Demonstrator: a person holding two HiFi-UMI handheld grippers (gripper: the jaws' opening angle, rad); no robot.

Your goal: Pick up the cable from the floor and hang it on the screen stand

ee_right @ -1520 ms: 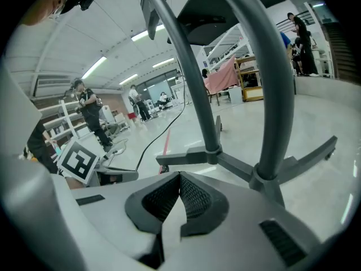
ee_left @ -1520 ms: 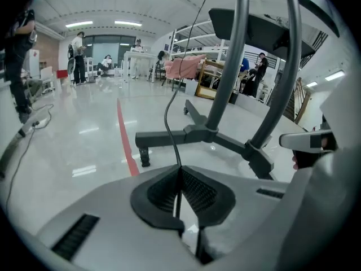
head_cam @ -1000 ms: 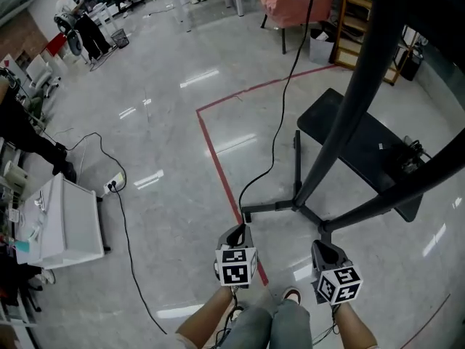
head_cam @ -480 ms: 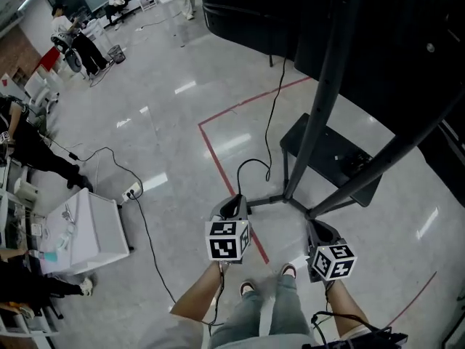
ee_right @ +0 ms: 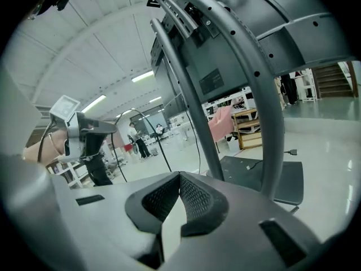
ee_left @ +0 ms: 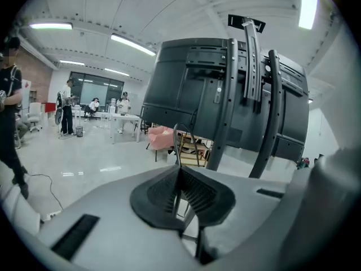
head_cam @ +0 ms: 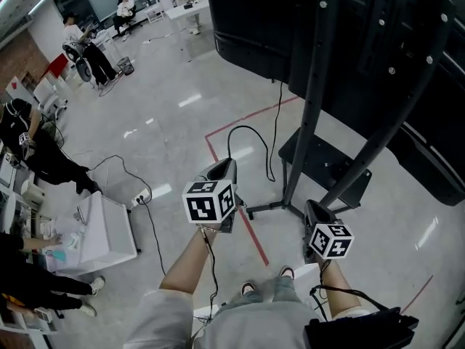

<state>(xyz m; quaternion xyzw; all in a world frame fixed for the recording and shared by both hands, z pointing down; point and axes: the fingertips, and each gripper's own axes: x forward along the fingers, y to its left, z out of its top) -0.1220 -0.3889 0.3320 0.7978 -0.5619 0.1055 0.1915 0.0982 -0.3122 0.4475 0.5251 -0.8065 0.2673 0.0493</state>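
Observation:
A thin black cable [head_cam: 251, 129] arches up from my left gripper [head_cam: 221, 167], loops down beside the stand and runs up behind the screen. In the left gripper view that gripper [ee_left: 179, 171] is shut on the cable [ee_left: 176, 137], which pokes up from between the pads. The screen stand [head_cam: 316, 86] has dark slanted poles, a flat black base [head_cam: 323, 166] and carries a big black screen [head_cam: 276, 20]. My right gripper [head_cam: 312, 208] hangs lower, close to the stand's foot; its pads [ee_right: 194, 199] meet with nothing between them. Its view also catches the left gripper [ee_right: 79, 129] and the cable [ee_right: 148, 117].
A red tape line [head_cam: 251, 227] crosses the grey floor under my hands. A white cart [head_cam: 105, 227] and a power strip [head_cam: 142, 195] with its own lead lie at the left. Several people stand far left. A pink armchair [ee_left: 161, 135] sits beyond the stand.
The left gripper has risen well off the floor and lifted the cable into a loop. The head view has come up, and the screen now fills the upper right.

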